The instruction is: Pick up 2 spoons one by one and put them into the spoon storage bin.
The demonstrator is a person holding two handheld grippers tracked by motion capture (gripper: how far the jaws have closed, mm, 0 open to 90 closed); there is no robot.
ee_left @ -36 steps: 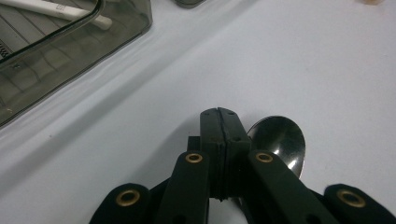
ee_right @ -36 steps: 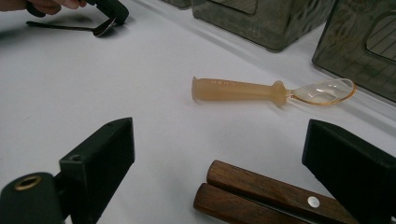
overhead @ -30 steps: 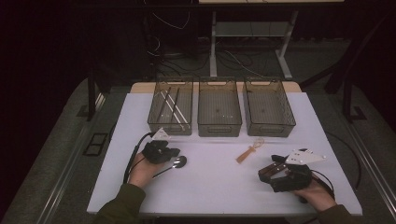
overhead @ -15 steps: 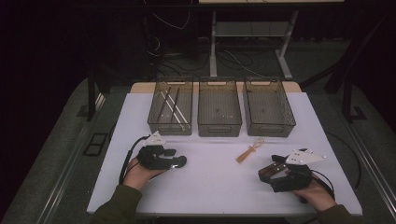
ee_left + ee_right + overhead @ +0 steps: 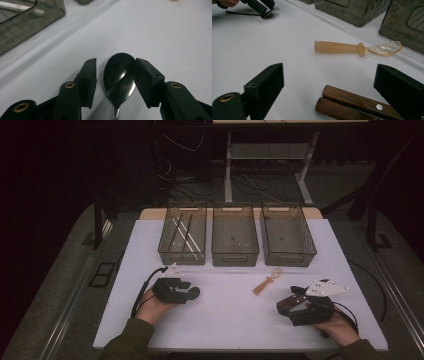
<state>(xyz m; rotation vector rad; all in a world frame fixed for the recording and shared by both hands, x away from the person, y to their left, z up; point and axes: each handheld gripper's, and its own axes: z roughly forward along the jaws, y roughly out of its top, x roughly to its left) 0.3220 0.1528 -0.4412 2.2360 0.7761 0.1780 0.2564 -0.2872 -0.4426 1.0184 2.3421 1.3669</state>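
A metal spoon (image 5: 120,75) lies on the white table (image 5: 225,315) with its bowl between the jaws of my left gripper (image 5: 116,61). Those jaws have just been opening and stand a little apart from the bowl. In the high view the left gripper (image 5: 192,293) rests at the front left. At the front right, my right gripper (image 5: 286,304) is open, its jaws wide around two brown wooden handles (image 5: 352,102) that lie on the table. A translucent orange spoon (image 5: 357,47) lies ahead of it, in the high view (image 5: 267,281) right of centre.
Three dark see-through bins stand in a row at the back: the left bin (image 5: 165,247) holds pale and dark sticks, the middle bin (image 5: 235,251) and right bin (image 5: 309,247) look bare. Cables trail from both grippers.
My left gripper has shifted slightly right over the metal spoon and its jaws have opened around the bowl. The right hand has stayed still.
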